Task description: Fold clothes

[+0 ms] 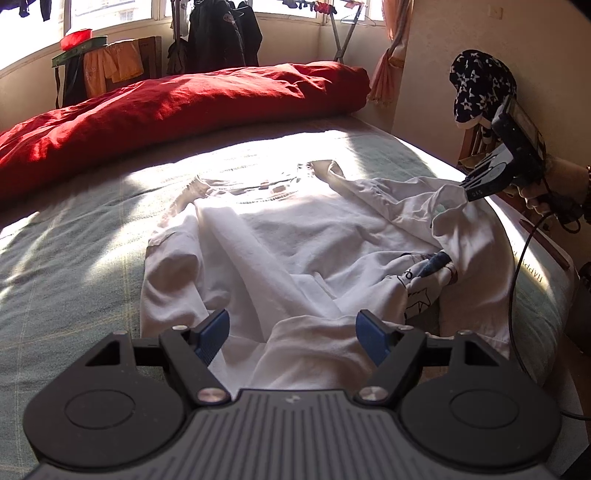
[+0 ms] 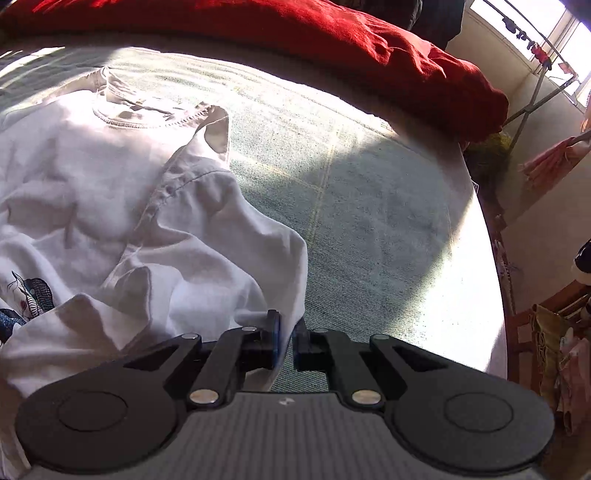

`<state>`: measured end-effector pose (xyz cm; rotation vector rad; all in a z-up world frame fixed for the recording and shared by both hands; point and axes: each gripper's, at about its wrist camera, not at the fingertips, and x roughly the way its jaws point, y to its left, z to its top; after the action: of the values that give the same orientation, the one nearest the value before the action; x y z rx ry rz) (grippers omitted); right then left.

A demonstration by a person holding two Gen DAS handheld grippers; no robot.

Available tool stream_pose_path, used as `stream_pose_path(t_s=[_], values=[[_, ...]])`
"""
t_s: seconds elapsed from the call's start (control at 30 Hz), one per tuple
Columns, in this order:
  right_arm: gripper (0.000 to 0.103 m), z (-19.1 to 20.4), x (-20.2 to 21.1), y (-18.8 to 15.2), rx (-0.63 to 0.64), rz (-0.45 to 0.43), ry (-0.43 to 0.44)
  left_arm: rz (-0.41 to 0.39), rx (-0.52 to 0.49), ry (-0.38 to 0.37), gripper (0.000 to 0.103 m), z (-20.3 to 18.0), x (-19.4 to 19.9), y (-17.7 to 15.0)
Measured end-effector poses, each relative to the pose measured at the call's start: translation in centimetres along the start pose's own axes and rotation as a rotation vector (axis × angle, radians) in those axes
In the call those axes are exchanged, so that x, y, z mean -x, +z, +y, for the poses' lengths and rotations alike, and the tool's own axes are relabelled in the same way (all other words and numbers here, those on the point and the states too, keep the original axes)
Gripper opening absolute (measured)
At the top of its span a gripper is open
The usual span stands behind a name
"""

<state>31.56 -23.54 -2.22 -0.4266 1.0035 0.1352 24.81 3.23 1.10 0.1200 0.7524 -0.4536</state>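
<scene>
A white T-shirt (image 1: 295, 240) lies crumpled on the green bedspread (image 1: 74, 258), collar toward the far side, a printed part bunched at its right. My left gripper (image 1: 293, 332) is open, its blue pads on either side of the shirt's near hem fold, low over it. My right gripper (image 2: 286, 341) is shut on the edge of the shirt's sleeve (image 2: 258, 258) and holds it lifted. The right gripper also shows in the left wrist view (image 1: 467, 194), pinching the sleeve at the bed's right side.
A red duvet (image 1: 166, 107) lies rolled along the far side of the bed. A chair with a star-patterned cloth (image 1: 480, 88) stands by the wall at the right. A clothes rack (image 1: 343, 33) and hanging dark clothes (image 1: 221, 33) stand by the windows.
</scene>
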Motion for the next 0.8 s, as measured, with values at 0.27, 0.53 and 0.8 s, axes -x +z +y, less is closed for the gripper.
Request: stream_pose_path(t_s=[0.27,0.53,0.8], values=[[0.006,-2.7,-2.3,1.4,-0.041,0.018,-0.062,0.009,0.002,-0.003,0.076,0.2,-1.3,0.6],[0.022,-4.7,-2.1,0.1,-0.248,0.004,0.173,0.020,0.011,0.015,0.077,0.7,-1.8,0.7],[0.043,-7.1,1.1,-6.3,-0.553,-0.056,0.416,0.018,0.047,0.018,0.078,0.8,-0.6,-0.3]])
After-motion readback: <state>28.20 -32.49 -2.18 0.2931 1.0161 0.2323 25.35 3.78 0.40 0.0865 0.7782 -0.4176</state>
